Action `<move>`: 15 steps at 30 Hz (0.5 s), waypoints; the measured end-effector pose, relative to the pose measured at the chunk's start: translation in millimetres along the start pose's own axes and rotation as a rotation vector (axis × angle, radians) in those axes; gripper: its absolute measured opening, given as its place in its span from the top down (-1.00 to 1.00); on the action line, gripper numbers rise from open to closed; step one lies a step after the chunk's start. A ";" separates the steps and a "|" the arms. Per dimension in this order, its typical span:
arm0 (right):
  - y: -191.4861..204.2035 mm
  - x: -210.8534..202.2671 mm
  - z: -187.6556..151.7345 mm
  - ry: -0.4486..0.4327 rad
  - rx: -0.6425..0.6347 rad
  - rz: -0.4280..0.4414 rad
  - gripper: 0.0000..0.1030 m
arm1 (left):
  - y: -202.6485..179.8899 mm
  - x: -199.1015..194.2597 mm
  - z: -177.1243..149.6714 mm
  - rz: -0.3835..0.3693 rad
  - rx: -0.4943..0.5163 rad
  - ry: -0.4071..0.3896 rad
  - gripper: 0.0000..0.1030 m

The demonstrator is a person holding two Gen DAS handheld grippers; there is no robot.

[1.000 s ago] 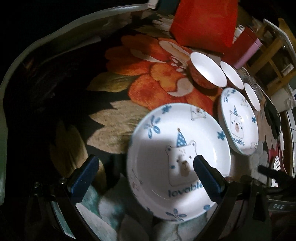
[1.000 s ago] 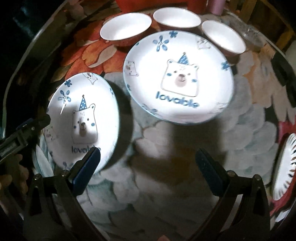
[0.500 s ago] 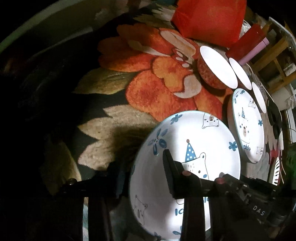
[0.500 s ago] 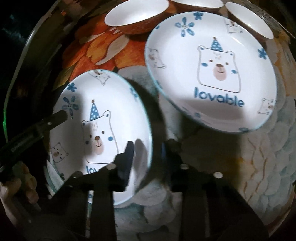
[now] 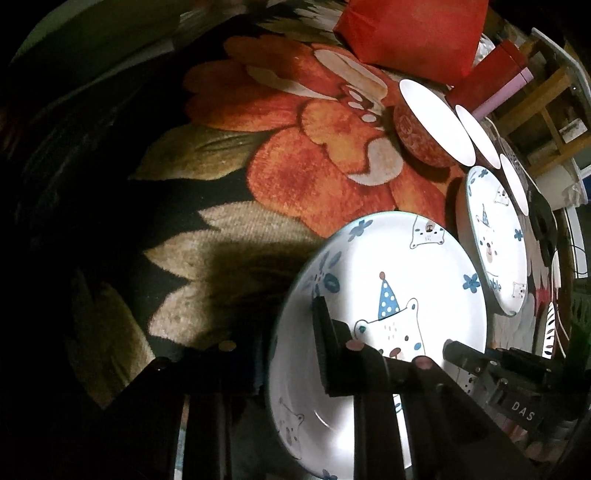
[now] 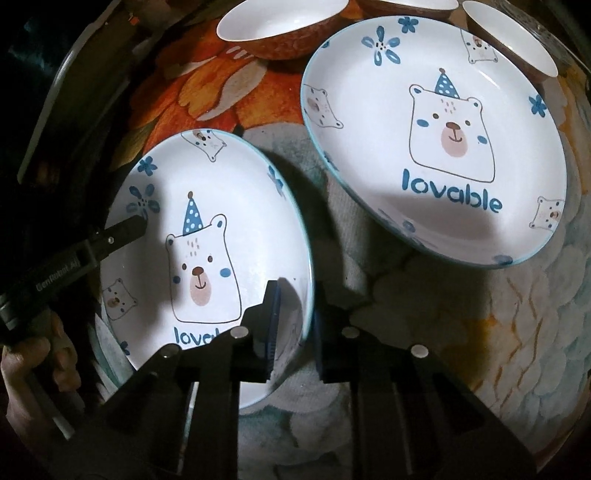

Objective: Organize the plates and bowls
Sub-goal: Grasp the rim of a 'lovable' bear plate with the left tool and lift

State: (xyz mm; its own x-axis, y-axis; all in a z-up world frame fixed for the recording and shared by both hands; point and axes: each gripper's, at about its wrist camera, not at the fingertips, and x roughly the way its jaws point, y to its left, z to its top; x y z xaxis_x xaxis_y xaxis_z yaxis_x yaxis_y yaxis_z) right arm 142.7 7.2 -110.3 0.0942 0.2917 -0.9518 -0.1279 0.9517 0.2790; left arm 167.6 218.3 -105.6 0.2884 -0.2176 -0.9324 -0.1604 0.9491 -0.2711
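Observation:
A white bear plate (image 6: pixel 207 240) marked "lovable" lies nearest me on the flowered cloth. My right gripper (image 6: pixel 295 326) straddles its right rim, one finger inside the dish and one outside, jaws closing on it. My left gripper (image 5: pixel 286 354) straddles the opposite rim of the same plate (image 5: pixel 399 280) in the same way, jaws closing too. It shows as a black bar (image 6: pixel 122 232) in the right wrist view, and a hand (image 6: pixel 29 354) holds it. A second bear plate (image 6: pixel 436 140) sits just beyond. Three red-brown bowls (image 5: pixel 432 122) with white insides line up behind it.
Beyond the bowls stand a red bag (image 5: pixel 413 29) and a red box (image 5: pixel 484 81), with wooden furniture (image 5: pixel 546 110) behind them. At the far right lies a striped-rim dish (image 5: pixel 550 328). The table's edge (image 5: pixel 74 55) curves round on the left. The flowered cloth (image 5: pixel 295 166) covers the table.
Both grippers went from wide open to nearly closed. They dropped closer to the near plate, one onto its left rim and the other onto its right rim.

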 end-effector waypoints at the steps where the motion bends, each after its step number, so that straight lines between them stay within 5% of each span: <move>1: -2.3 -0.2 0.7 0.003 0.006 0.004 0.65 | -0.1 -0.8 -0.5 0.000 0.006 0.002 0.58; 15: -24.4 -5.7 -12.5 -0.030 0.068 0.076 0.58 | -2.5 2.0 -5.8 -0.030 0.045 0.001 0.52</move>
State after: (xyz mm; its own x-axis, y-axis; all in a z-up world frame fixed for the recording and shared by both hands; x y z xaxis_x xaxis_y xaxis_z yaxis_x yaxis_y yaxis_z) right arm 132.9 -18.8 -113.3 0.1164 0.3650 -0.9237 -0.0682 0.9308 0.3592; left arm 163.0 214.2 -108.2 0.2912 -0.2464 -0.9244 -0.1090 0.9514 -0.2879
